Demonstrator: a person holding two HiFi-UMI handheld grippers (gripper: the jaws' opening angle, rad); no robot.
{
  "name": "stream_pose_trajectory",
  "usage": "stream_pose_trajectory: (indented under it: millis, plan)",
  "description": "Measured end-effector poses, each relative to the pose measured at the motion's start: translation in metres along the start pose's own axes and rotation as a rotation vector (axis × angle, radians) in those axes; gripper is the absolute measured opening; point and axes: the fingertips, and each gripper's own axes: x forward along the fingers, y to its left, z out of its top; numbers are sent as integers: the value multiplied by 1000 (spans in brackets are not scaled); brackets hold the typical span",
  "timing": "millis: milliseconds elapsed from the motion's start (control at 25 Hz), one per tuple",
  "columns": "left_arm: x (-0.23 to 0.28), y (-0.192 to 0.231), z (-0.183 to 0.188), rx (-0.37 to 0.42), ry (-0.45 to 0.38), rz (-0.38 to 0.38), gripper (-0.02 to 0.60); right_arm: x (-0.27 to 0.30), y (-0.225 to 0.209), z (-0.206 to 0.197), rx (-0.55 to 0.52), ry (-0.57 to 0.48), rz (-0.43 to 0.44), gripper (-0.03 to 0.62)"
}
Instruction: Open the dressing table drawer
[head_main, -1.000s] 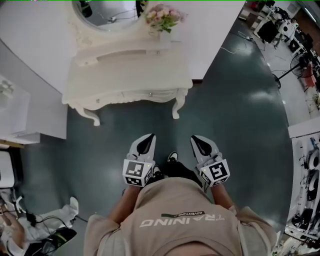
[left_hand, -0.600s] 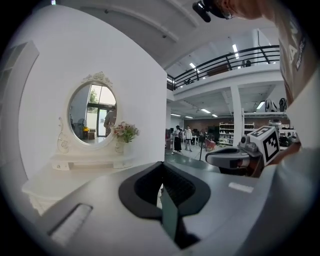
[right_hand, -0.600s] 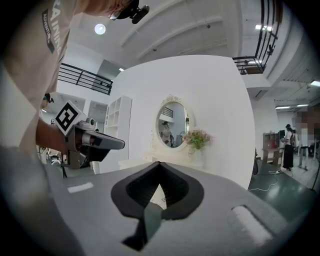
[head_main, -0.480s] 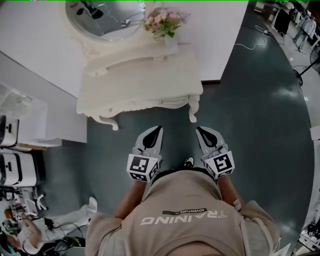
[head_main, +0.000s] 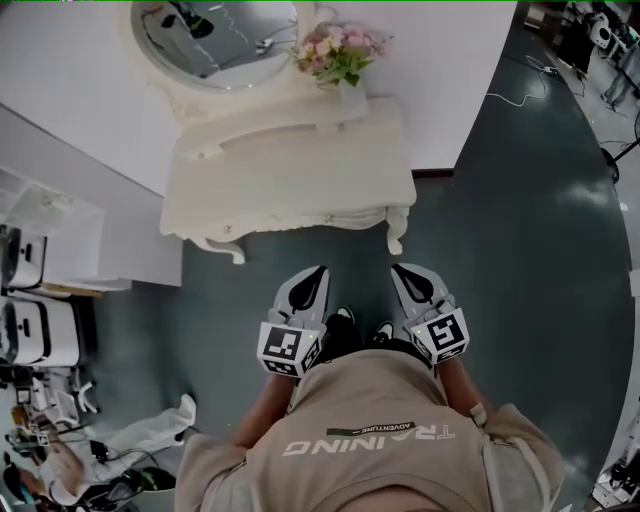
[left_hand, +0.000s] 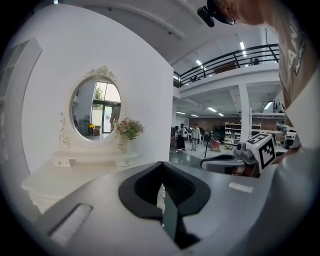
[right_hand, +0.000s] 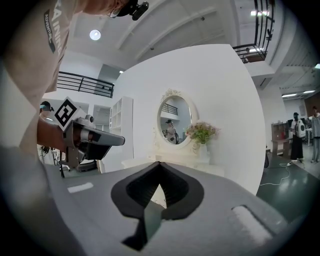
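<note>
A white dressing table (head_main: 290, 160) stands against the wall, with an oval mirror (head_main: 215, 35) and a vase of pink flowers (head_main: 338, 52) on it. Its drawer front (head_main: 280, 222), fitted with small knobs, faces me and is closed. My left gripper (head_main: 316, 270) and right gripper (head_main: 398, 270) hang side by side over the dark floor, a short way in front of the table. Both are shut and hold nothing. The left gripper (left_hand: 161, 164) points at the table (left_hand: 70, 172) in its own view. The right gripper (right_hand: 159, 164) faces the table (right_hand: 187, 161) and mirror (right_hand: 176, 120).
A white shelf unit (head_main: 45, 235) stands left of the table, and gear and cables (head_main: 90, 450) lie on the floor at the lower left. A loose cable (head_main: 520, 95) runs along the floor to the right. People (left_hand: 187, 137) stand far off in the hall.
The dressing table has come closer to me and shifted right in the head view. Both grippers have advanced toward it and stay shut.
</note>
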Motion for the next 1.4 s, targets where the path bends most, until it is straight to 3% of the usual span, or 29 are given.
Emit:
stream_pose_trajectory:
  millis: [320, 640, 1080, 1280, 1400]
  plan:
    - [29, 43, -9, -77, 5, 20, 18, 37, -20, -5, 11, 47, -12, 3]
    - [73, 106, 23, -58, -55, 35, 18, 92, -50, 36, -61, 30, -43, 3]
    - [126, 166, 21, -41, -15, -57, 18, 145, -75, 53, -73, 64, -170, 3]
    - [145, 169, 20, -76, 3, -129, 18, 161, -80, 56, -73, 83, -203, 3]
    - [151, 179, 15, -69, 12, -129, 18, 178, -87, 56, -76, 90, -212, 4]
